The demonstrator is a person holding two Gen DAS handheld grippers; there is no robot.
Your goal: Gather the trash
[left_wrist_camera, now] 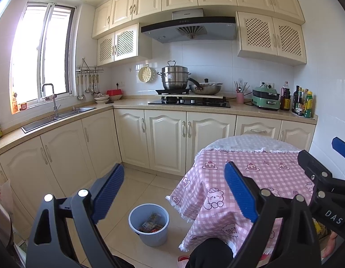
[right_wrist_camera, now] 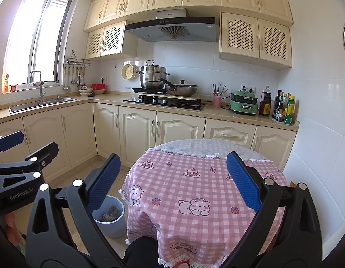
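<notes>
Kitchen, cream cabinets, hob and sink along the far counter. Round table [right_wrist_camera: 194,178] under a pink checked cloth sits right before me; its top shows nothing but cloth in either view.

Left gripper [left_wrist_camera: 174,192]: jaws spread wide, nothing between the blue pads. Right gripper [right_wrist_camera: 172,181]: the same, wide apart and empty.

Bin [left_wrist_camera: 149,225] stands on the floor tiles just beside the table's left edge, upright, with wrappers [left_wrist_camera: 151,223] already lying in the bottom.

Judgement: collection looks finished or between items, as I see no loose trash on table or floor. Next move calls for a search, perhaps the table's near edge hidden below my fingers, before any grasp.
</notes>
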